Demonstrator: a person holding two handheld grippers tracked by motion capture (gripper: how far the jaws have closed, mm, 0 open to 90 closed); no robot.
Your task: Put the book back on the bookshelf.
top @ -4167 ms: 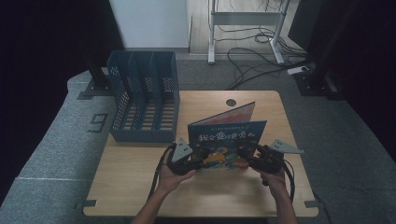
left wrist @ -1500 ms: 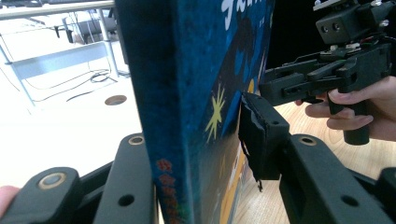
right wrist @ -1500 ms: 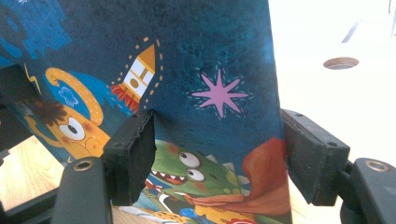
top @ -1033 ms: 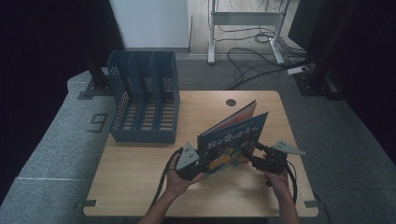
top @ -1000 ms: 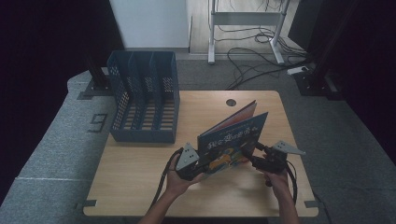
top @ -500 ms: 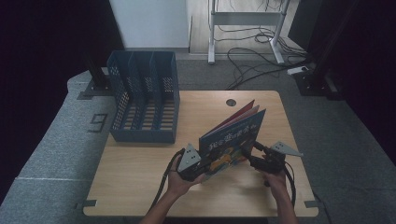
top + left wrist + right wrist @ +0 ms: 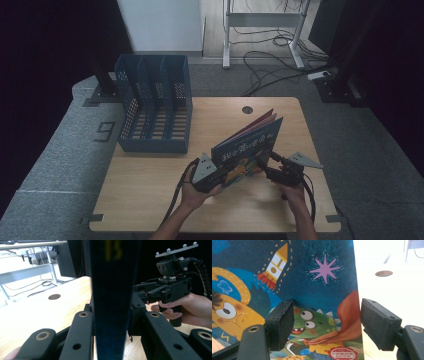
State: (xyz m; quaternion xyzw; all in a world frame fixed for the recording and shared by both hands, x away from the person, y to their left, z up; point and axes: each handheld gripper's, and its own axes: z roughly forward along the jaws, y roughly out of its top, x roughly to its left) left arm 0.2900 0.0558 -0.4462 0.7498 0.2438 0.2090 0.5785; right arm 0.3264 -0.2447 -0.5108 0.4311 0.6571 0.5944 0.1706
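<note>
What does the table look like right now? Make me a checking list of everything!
Surface: wooden table, round hole near its far edge.
Job's things: picture book held tilted above the table; blue file rack at the far left.
Clutter: nothing seen.
Grippers: left gripper shut on the book's edge; right gripper open, pads apart before the cover.
Cables: black cable trails from the left gripper; more on the floor.
Surroundings: grey floor, white desk frame.

High view dim, dark at both sides; table (image 7: 150, 200) evenly lit; gripper views glare white on the tabletop; the near book (image 7: 112, 302) is blurred and dark.
</note>
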